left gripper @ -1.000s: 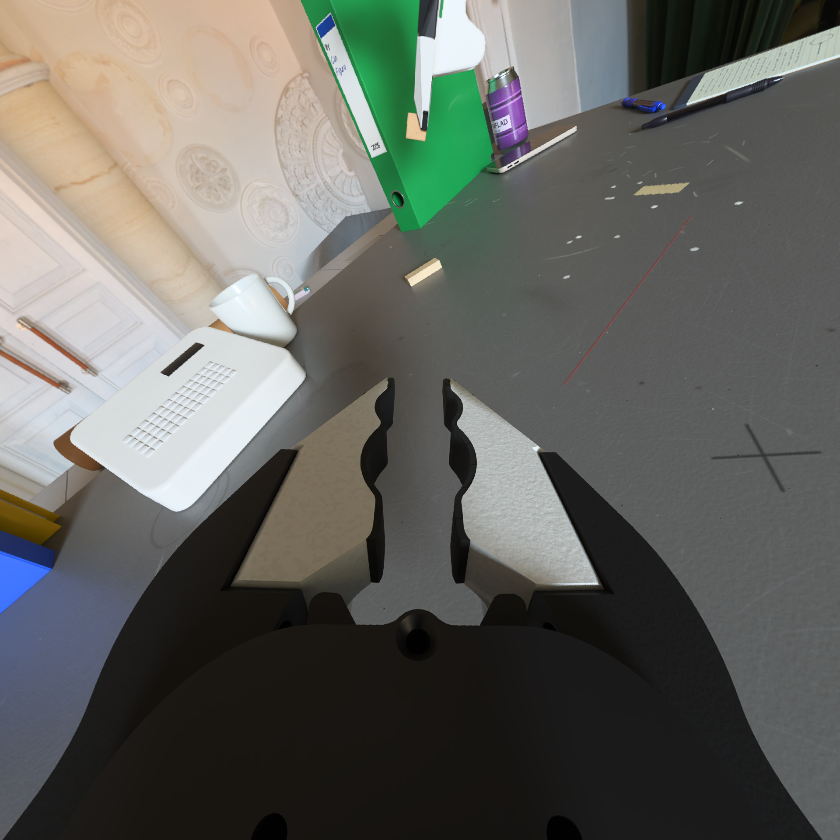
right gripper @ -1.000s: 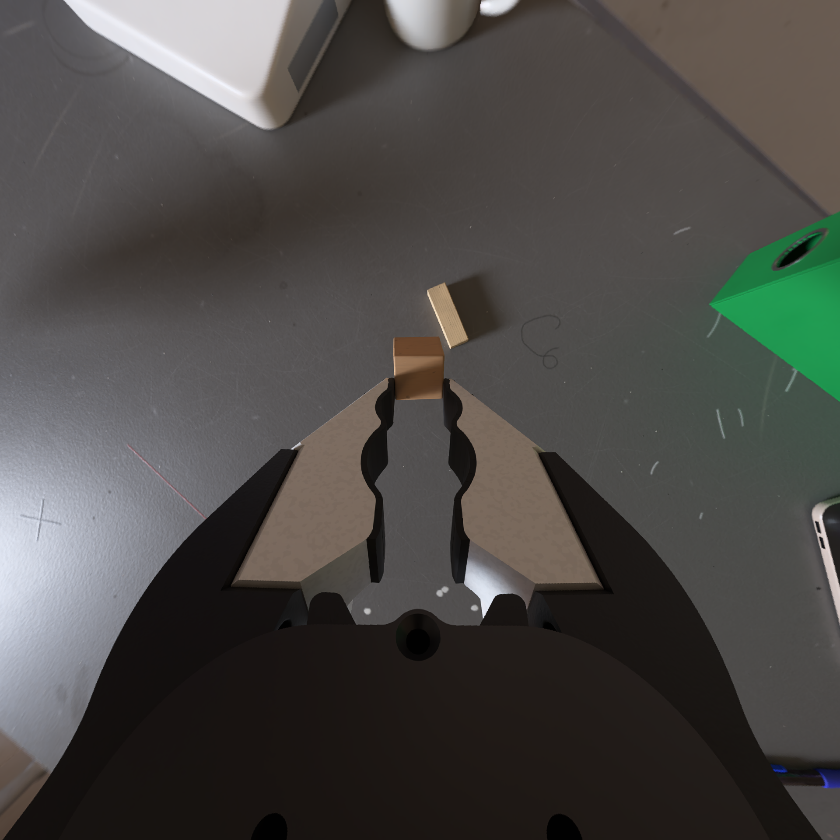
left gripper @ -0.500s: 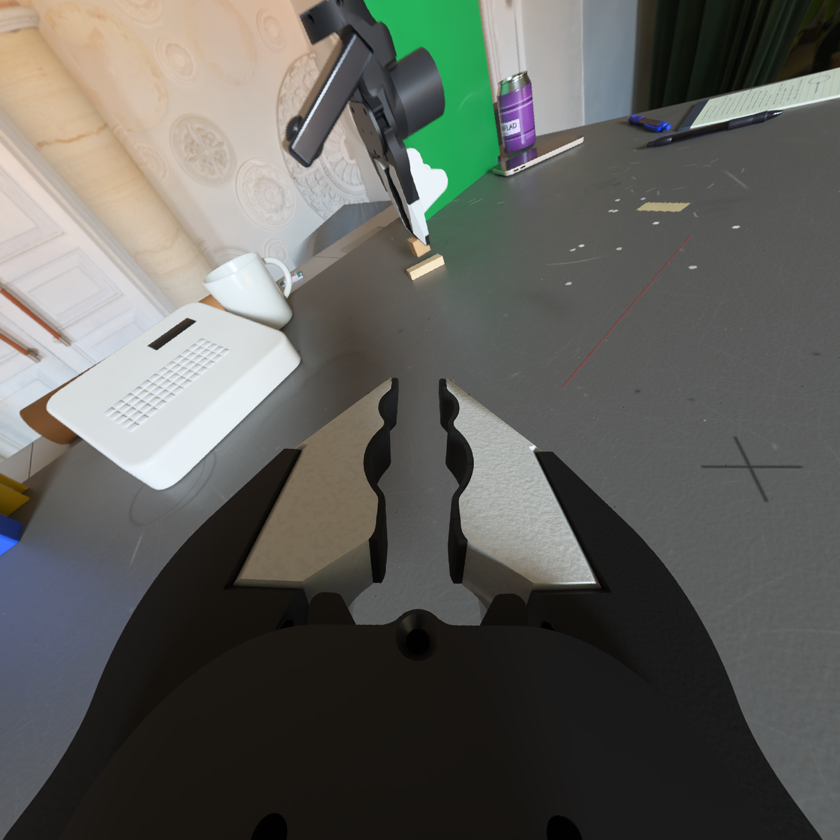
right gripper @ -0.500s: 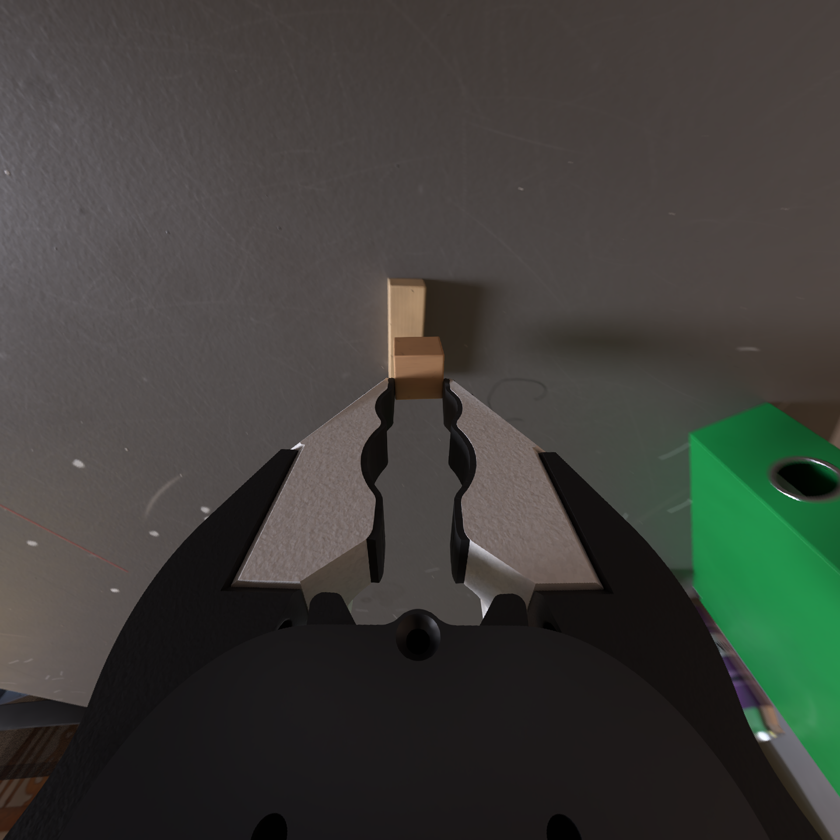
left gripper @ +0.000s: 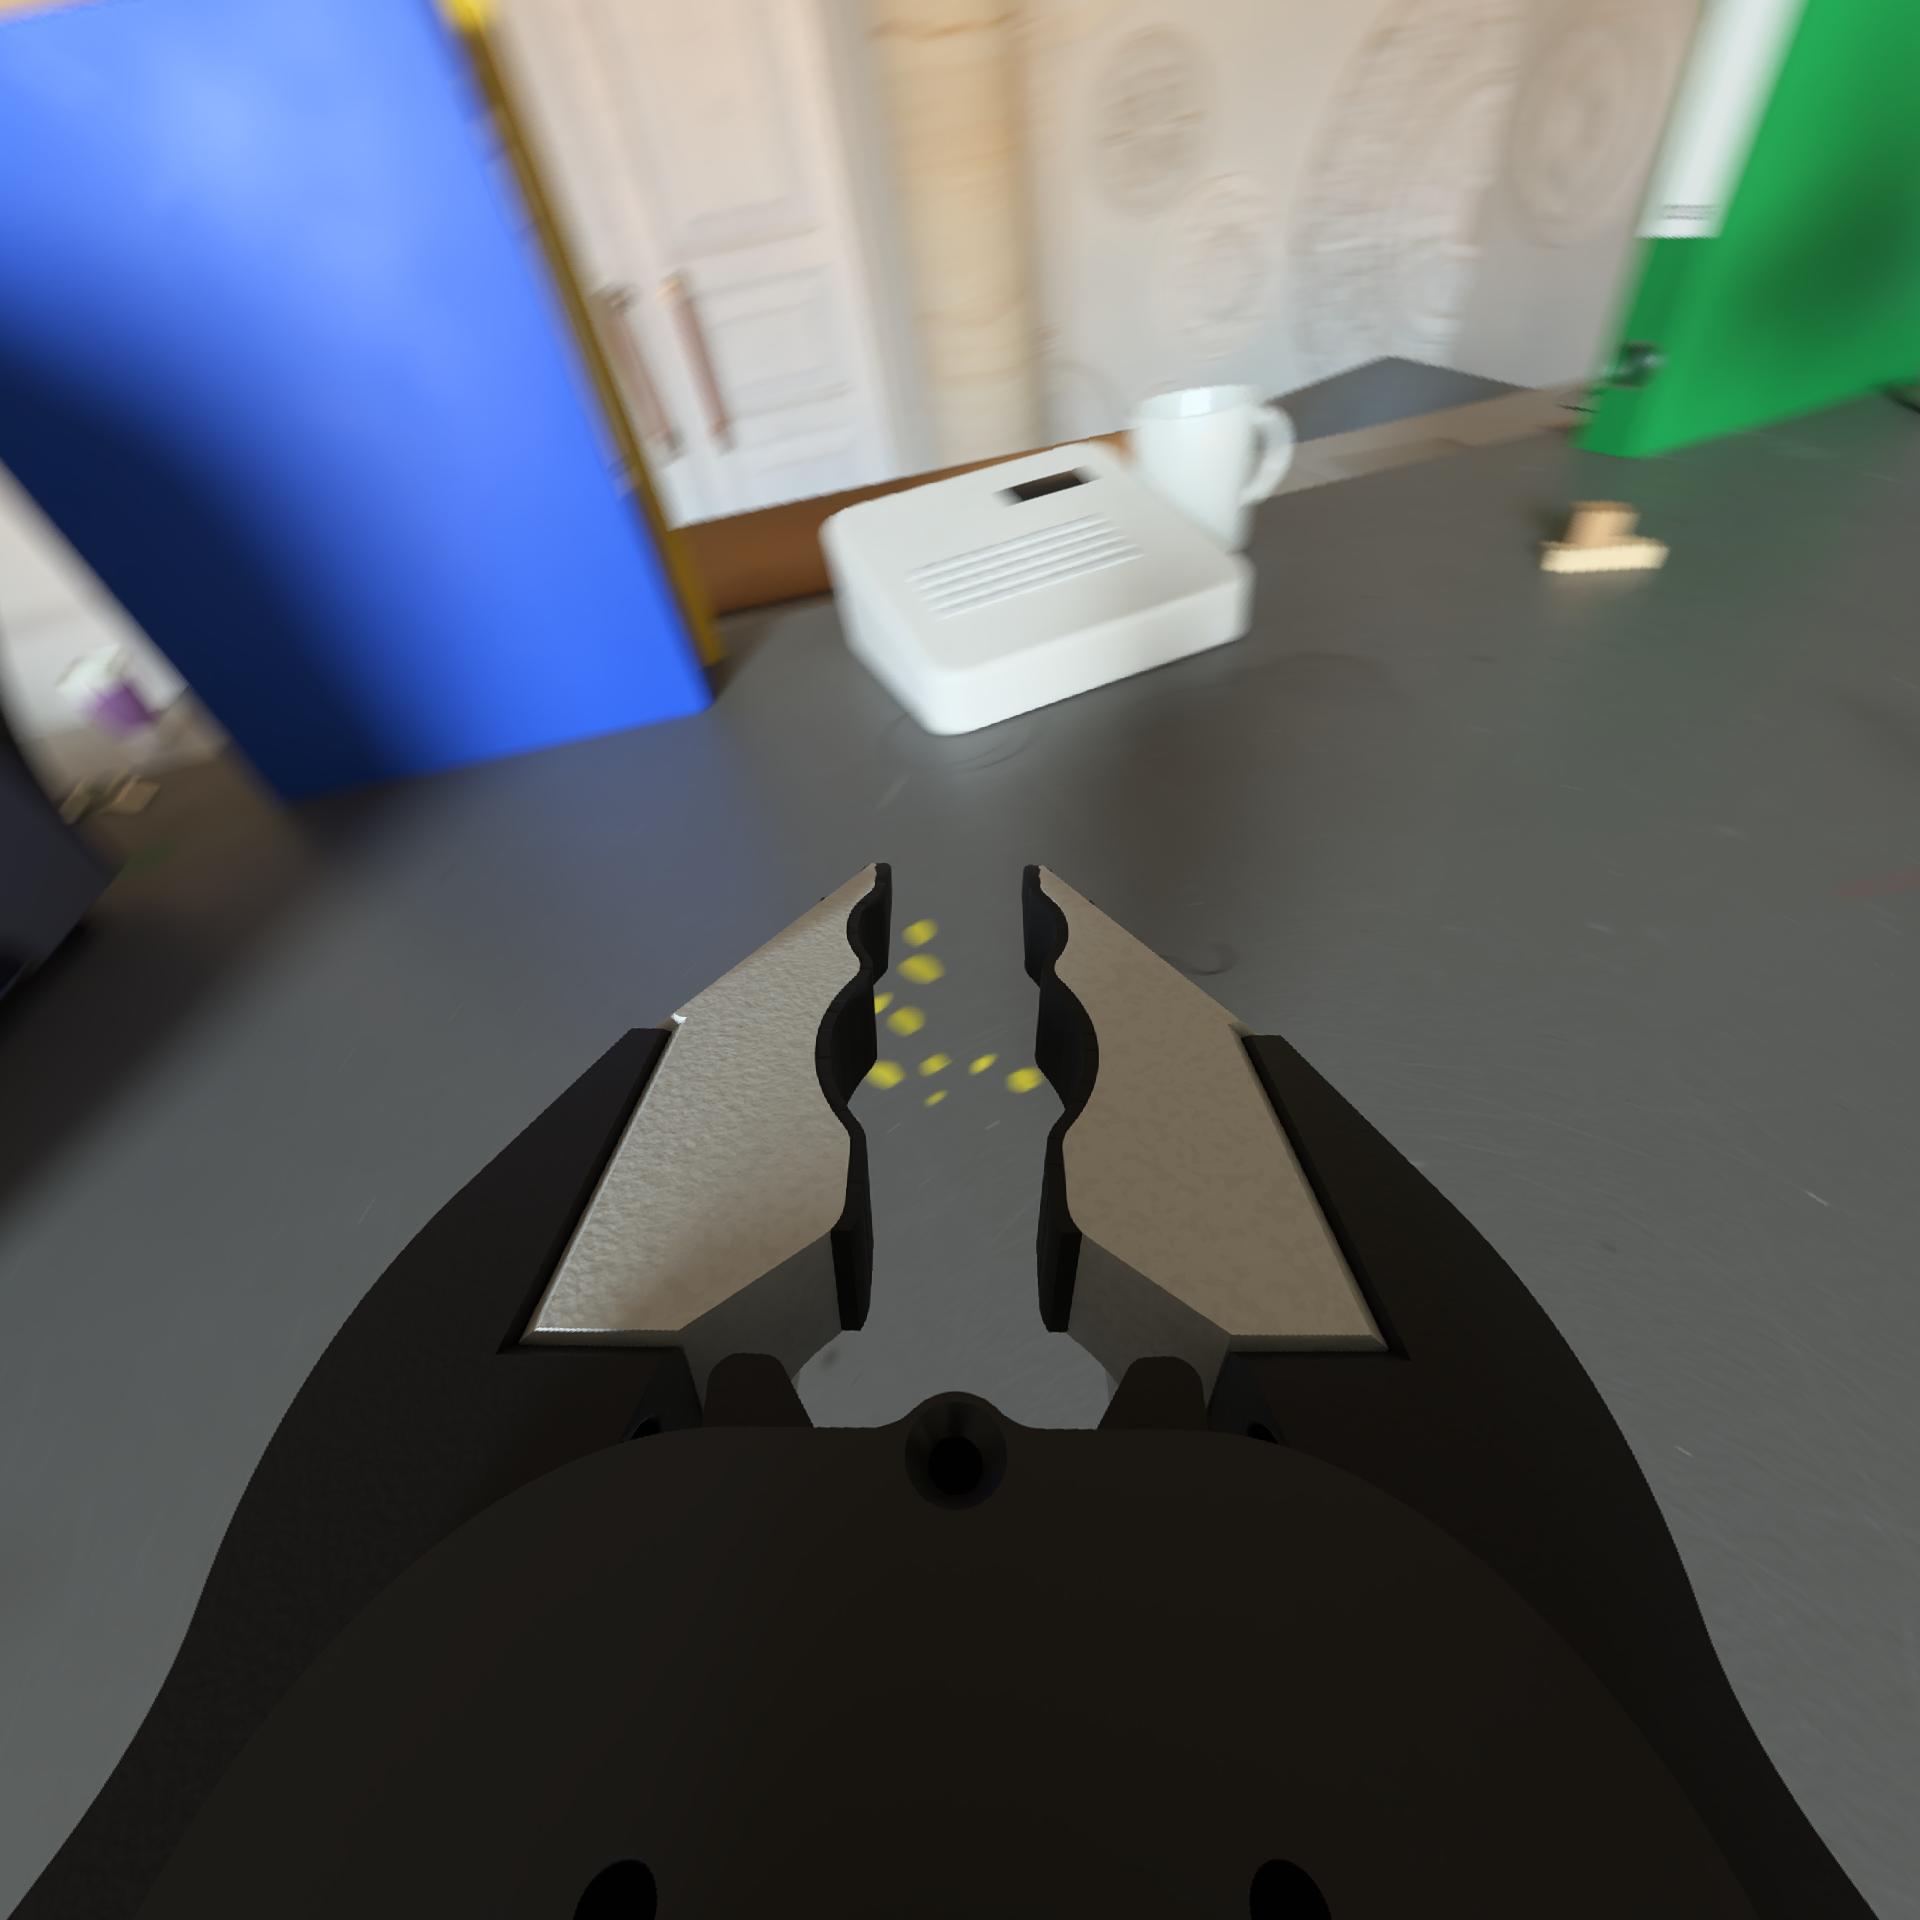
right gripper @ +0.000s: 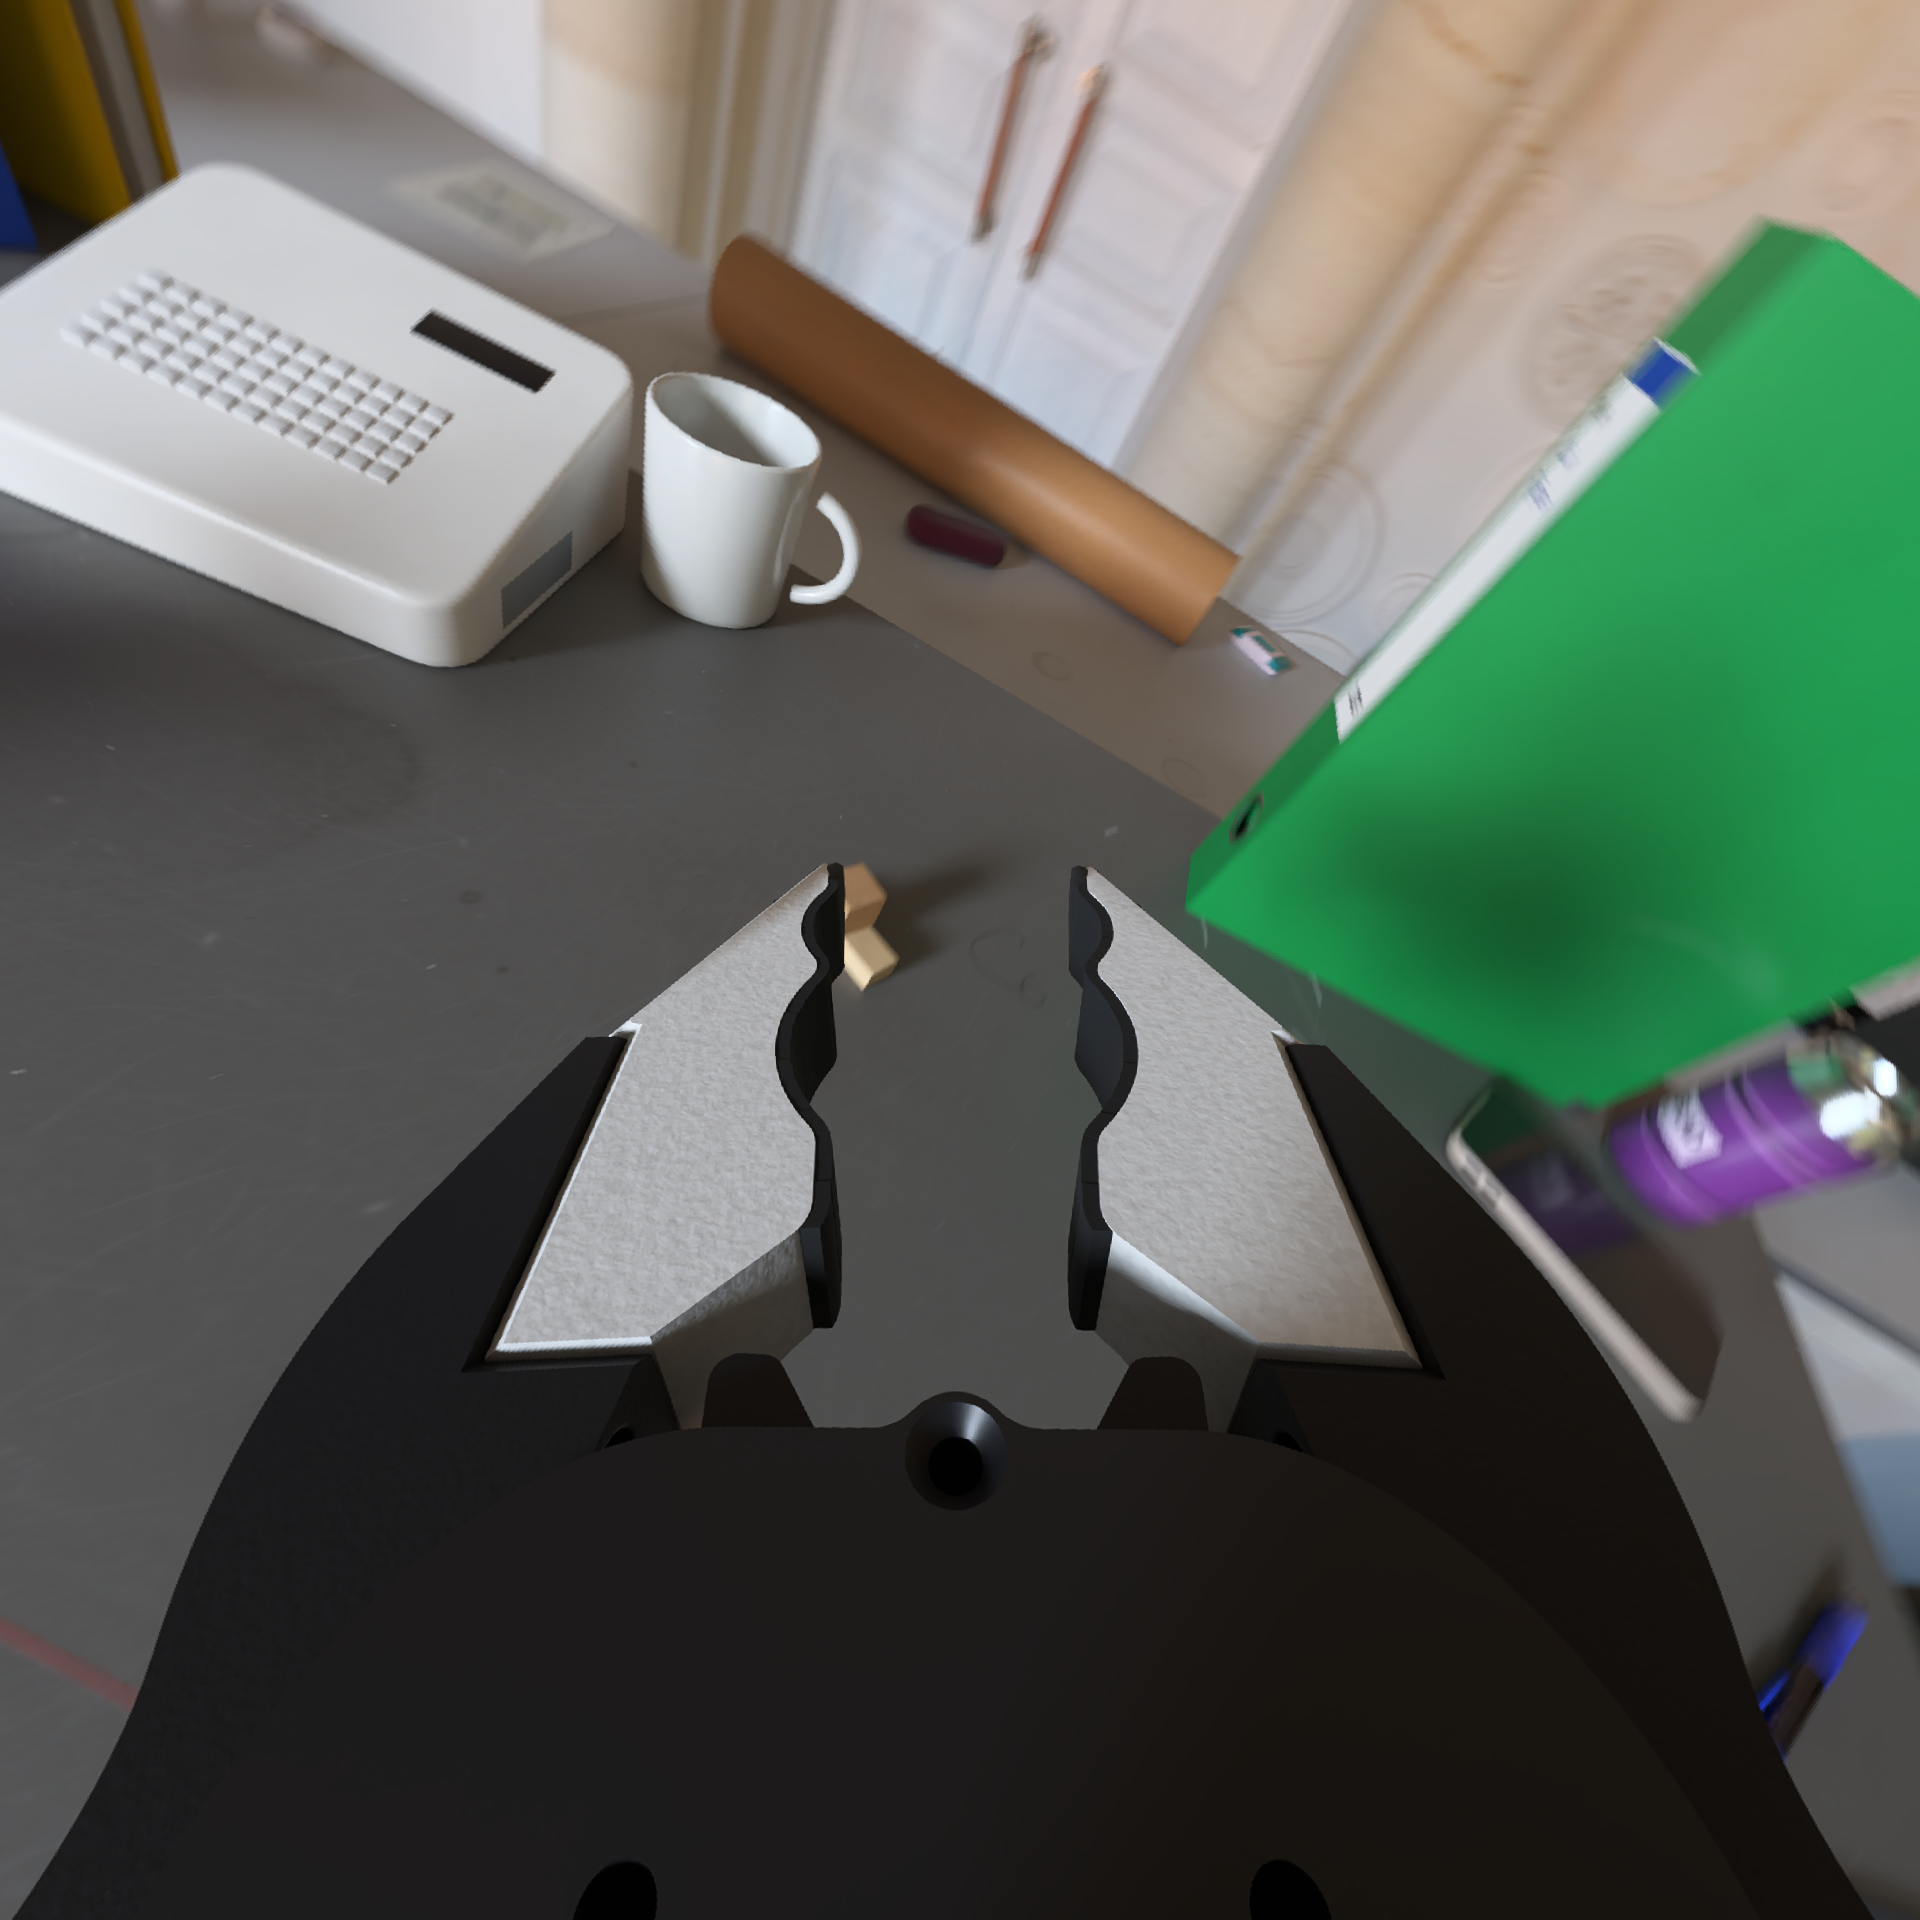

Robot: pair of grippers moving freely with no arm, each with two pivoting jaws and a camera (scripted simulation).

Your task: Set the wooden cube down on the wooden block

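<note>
The small wooden cube (right gripper: 864, 891) rests on the pale wooden block (right gripper: 871, 958) on the grey table, free of any gripper. My right gripper (right gripper: 954, 883) is open and empty, drawn back from them; its left fingertip (right gripper: 826, 904) hides part of both. In the left wrist view the cube (left gripper: 1600, 516) sits on the block (left gripper: 1600, 558) far off at the right, blurred. My left gripper (left gripper: 956, 883) is empty, jaws a narrow gap apart, low over the table.
A white box-shaped device (right gripper: 291, 416) and a white mug (right gripper: 727, 499) stand beyond the block, with a cardboard tube (right gripper: 966, 436) behind. A green binder (right gripper: 1621, 748) stands close on the right, above a purple can (right gripper: 1756, 1153). A blue binder (left gripper: 312, 395) stands left of my left gripper.
My right gripper has opened, let go of the cube onto the block and pulled back and up. My left gripper's view has swung left, with motion blur.
</note>
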